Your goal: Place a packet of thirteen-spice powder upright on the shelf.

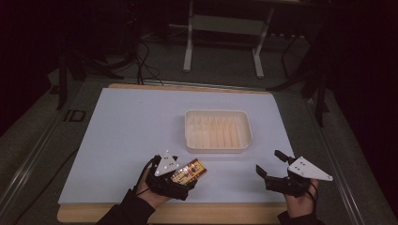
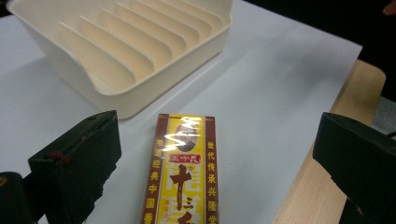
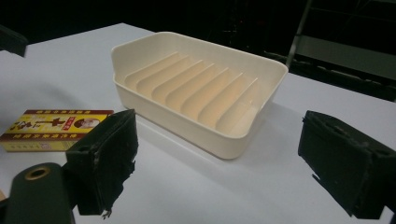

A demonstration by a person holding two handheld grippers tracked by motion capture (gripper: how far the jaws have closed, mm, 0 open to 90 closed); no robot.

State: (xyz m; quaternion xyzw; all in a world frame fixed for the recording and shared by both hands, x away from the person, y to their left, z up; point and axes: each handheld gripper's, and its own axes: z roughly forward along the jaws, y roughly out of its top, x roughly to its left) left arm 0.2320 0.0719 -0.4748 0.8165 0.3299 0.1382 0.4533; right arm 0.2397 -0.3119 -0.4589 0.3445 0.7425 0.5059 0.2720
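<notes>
A white sheet [image 1: 131,136] covers my wooden table [image 1: 75,213] in a dark room, metal stand legs [image 1: 188,42] behind. One cream ribbed tray [image 1: 218,130] sits mid-sheet; one yellow-and-red box [image 1: 191,169] lies flat near the front edge, bare sheet all round. My left claw [image 1: 180,180] straddles the box, jaws apart, not touching. My right claw [image 1: 270,166] hovers wide apart, empty.
</notes>
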